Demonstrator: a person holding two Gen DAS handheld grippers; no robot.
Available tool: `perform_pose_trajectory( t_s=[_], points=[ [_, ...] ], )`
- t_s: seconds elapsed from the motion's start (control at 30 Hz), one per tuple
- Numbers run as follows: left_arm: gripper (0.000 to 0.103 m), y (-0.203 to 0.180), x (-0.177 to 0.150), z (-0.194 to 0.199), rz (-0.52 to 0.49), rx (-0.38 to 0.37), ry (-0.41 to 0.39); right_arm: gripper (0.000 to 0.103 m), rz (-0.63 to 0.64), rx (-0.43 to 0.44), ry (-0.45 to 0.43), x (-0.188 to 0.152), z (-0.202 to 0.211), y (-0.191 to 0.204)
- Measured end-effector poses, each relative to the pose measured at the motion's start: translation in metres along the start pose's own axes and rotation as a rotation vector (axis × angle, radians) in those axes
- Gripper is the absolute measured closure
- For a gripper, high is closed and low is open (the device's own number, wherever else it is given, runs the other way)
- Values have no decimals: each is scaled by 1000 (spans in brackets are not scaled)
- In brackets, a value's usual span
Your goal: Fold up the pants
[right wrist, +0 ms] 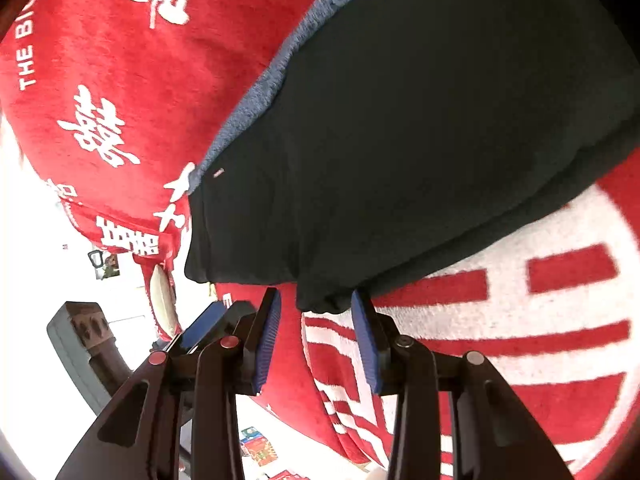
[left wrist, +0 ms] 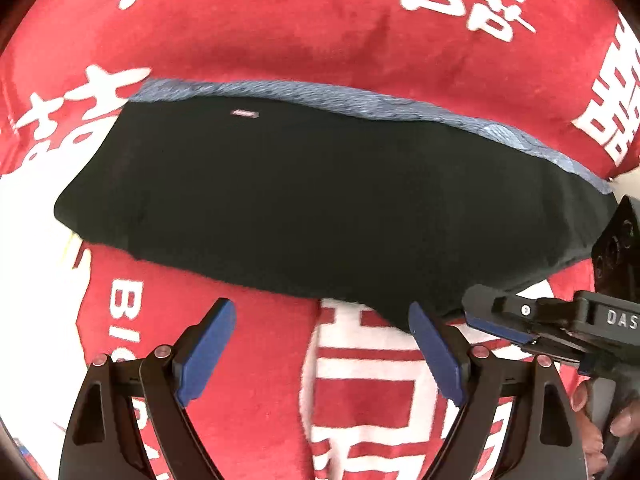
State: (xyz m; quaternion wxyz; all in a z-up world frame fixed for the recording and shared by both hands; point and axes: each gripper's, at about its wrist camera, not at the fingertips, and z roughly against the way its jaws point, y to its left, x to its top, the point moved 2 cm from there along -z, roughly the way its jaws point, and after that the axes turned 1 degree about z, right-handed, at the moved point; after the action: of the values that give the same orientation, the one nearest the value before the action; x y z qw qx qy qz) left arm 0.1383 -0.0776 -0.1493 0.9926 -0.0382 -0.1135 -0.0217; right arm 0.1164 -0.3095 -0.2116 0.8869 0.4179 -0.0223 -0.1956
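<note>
Black pants point(left wrist: 304, 200) lie folded flat on a red blanket point(left wrist: 280, 28), with a grey-blue inner edge point(left wrist: 360, 100) along the far side and a small label point(left wrist: 245, 113). My left gripper point(left wrist: 322, 314) is open and empty just in front of the near hem. My right gripper point(right wrist: 316, 300) is open, its pads either side of a near corner of the pants point(right wrist: 400, 140) without pinching it. It also shows in the left wrist view point(left wrist: 508, 320) at the right.
The red blanket point(right wrist: 120, 60) has large white characters and a white circle pattern point(right wrist: 560, 320). Beyond its left edge are a white floor point(right wrist: 32, 260), a dark grey box point(right wrist: 80, 332) and small packets point(right wrist: 256, 444).
</note>
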Motion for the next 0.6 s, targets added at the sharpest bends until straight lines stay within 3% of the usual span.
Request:
perform_pose_trajectory(
  t_s=[0.1,0.13,0.17,0.2,0.4,0.53,0.6],
  points=[
    [14,9,4,2,20,5,3,62,-34,7,-24,4,-4,1],
    [14,10,6,1,23,7,4,68,-41,6,-28,6,-4,2],
    [14,10,8,2,24,8,4,88,-43,-5,-35,9,-4,4],
    [14,10,11,3,22,8,2,98,-33,-39,-43,11,-1,6],
    [14,-3,18,-7,-59,-8,29,99,-12,-138,-53,-8,2,0],
    [14,-25,9,-27,-152,5,56,99,-12,-129,-49,-11,1,-5],
    [14,-34,5,-31,-204,42,28,97,4,-122,-28,-11,4,-4]
  ],
)
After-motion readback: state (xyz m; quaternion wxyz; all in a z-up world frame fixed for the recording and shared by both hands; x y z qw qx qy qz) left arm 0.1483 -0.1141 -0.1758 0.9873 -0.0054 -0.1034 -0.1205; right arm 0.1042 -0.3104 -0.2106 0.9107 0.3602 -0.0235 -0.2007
